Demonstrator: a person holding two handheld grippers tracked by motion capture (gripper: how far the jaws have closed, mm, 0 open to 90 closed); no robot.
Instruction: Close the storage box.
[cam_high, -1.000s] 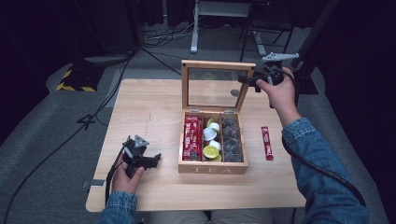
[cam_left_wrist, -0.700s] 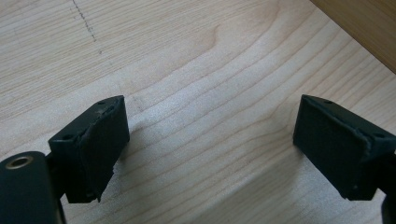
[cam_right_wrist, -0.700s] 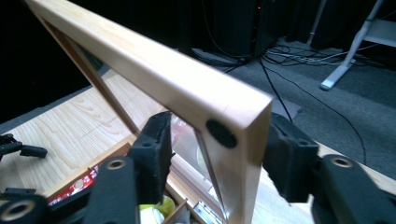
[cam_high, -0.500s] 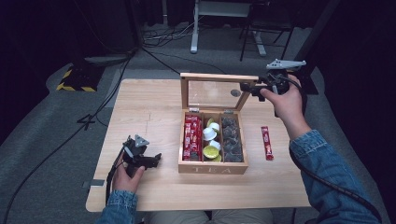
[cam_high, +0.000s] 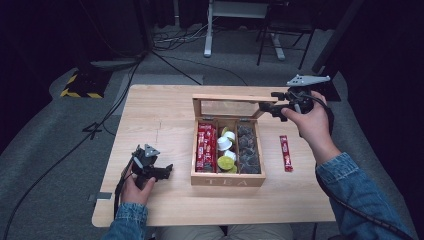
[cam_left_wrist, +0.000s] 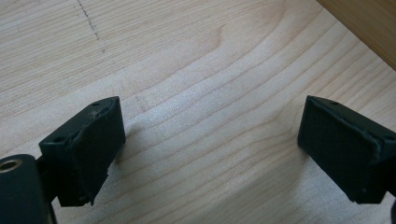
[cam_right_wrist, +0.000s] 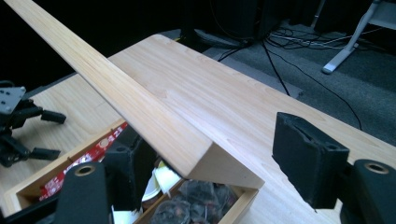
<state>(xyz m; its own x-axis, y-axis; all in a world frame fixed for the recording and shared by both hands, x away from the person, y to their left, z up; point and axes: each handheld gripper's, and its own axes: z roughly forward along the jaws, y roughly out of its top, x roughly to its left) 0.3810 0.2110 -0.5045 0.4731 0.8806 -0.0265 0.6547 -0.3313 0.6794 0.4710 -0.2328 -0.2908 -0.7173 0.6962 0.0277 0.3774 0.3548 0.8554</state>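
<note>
A wooden tea box (cam_high: 227, 181) stands mid-table with its glass-paned lid (cam_high: 227, 97) raised. Inside lie red sachets (cam_high: 205, 147), white and yellow-green pods (cam_high: 226, 150) and dark tea bags (cam_high: 247, 147). My right gripper (cam_high: 270, 108) is at the lid's top right corner. Its jaws have just been opening and now straddle the lid's corner (cam_right_wrist: 201, 154) without pressing on it. My left gripper (cam_high: 165, 171) rests on the table left of the box. Its jaws have just been opening too, with bare wood (cam_left_wrist: 210, 140) between them.
A single red sachet (cam_high: 285, 152) lies on the table right of the box. The left gripper (cam_right_wrist: 49, 134) shows far off in the right gripper view. Cables, a chair and a stand's legs sit on the floor beyond the table's far edge.
The lid's top edge sits lower in the high view than a second ago. My right hand has come toward me and slightly right, and its jaws have widened. The left hand has stayed put.
</note>
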